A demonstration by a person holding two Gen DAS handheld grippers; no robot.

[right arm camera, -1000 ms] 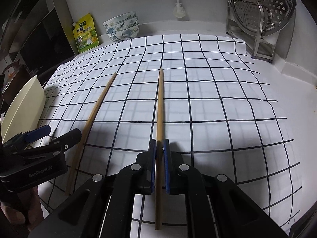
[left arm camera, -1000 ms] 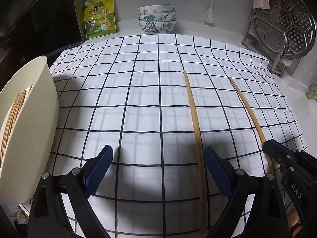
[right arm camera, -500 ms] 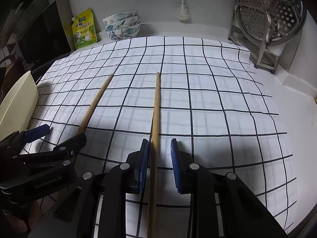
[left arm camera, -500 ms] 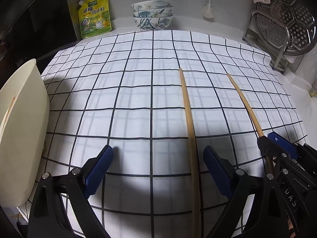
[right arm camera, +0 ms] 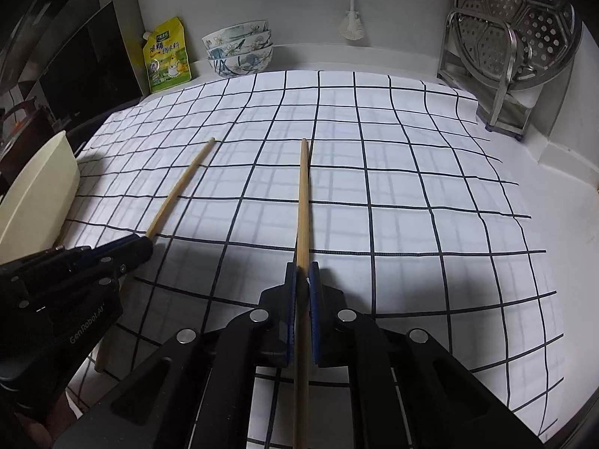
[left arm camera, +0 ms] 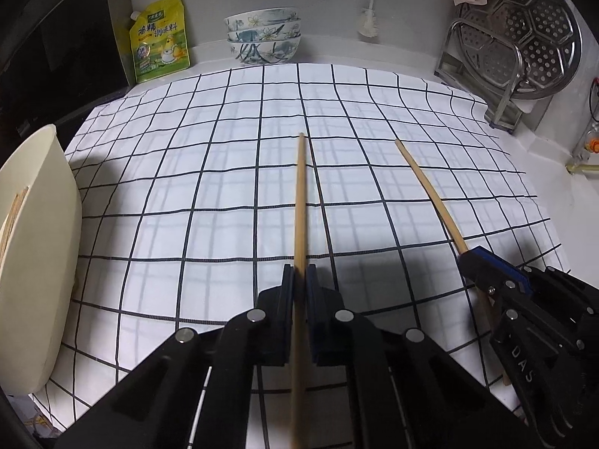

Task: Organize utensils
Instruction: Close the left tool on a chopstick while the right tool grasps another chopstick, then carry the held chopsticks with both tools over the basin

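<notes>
Two long wooden chopsticks lie over the checked cloth. My left gripper [left arm camera: 299, 280] is shut on the left chopstick [left arm camera: 300, 202], which runs forward between its blue pads. My right gripper [right arm camera: 303, 273] is shut on the right chopstick [right arm camera: 304, 202]. Each gripper shows in the other's view: the right gripper [left arm camera: 486, 262] on the right chopstick [left arm camera: 430, 187], the left gripper [right arm camera: 131, 247] on the left chopstick [right arm camera: 179, 187]. A cream holder [left arm camera: 37, 243] with several chopsticks inside stands at the left.
The white black-grid cloth [left arm camera: 224, 187] covers the counter. At the back stand a yellow seasoning pouch [left arm camera: 159, 39], stacked patterned bowls [left arm camera: 264, 35] and a metal rack with a steamer plate [left arm camera: 516, 37]. The cream holder also shows at the left in the right wrist view [right arm camera: 33, 194].
My left gripper moved right over the left chopstick and closed on it. My right gripper loosened briefly, then closed again on the right chopstick. Both views show the chopsticks slightly raised.
</notes>
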